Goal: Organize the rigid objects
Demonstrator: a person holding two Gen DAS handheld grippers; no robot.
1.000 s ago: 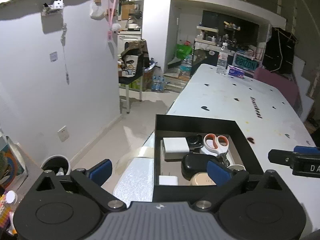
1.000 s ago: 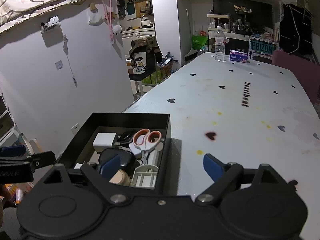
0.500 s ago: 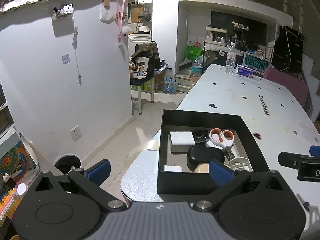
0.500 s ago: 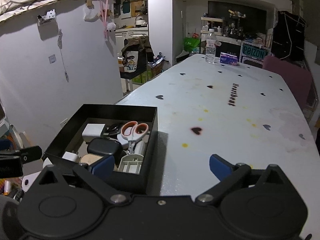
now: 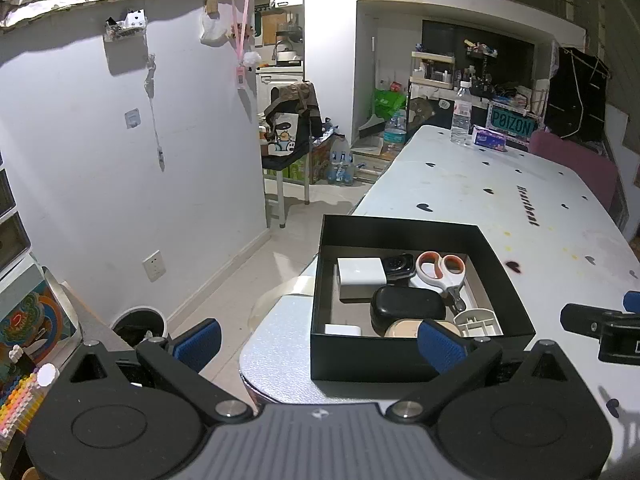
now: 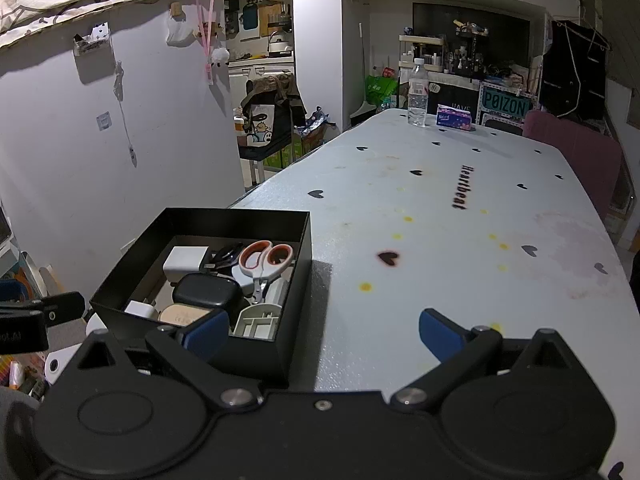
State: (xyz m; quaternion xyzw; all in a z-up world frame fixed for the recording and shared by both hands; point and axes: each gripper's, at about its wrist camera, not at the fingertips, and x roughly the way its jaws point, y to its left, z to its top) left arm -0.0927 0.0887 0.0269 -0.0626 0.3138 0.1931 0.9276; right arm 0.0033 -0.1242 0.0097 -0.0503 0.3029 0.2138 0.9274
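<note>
I took the box (image 5: 416,354) as my landmark; it sat at the near left corner of the table (image 6: 460,240), and everything I had to sort lay inside it.

My left tongs (image 5: 320,340) hung just short of its near wall, released and empty, one pad out over the floor to the left and the other against the near right corner; inside, from left to right, I saw a white charger (image 5: 360,273) at the back, a smaller white block (image 5: 343,329) against the near wall, a black watch (image 5: 398,266), a black case (image 5: 408,308) in the middle, a tan disc (image 5: 402,328) in front of it, the scissors (image 5: 442,270) at the back right, and a pale plastic piece (image 5: 480,320) in the near right corner; my right tongs (image 6: 326,334) stood spread wide and bare to the right of the box, straddling its right wall.

I judged the sorting all but done, since the table right of the box carried nothing loose save a bottle (image 6: 417,94) and a tissue pack (image 6: 455,117) at the far end; the next move, I thought, called only for a look around for strays.

The near wall of the box hid the bottoms of the front items; the watch was half buried; what the plastic piece was I could not tell.
</note>
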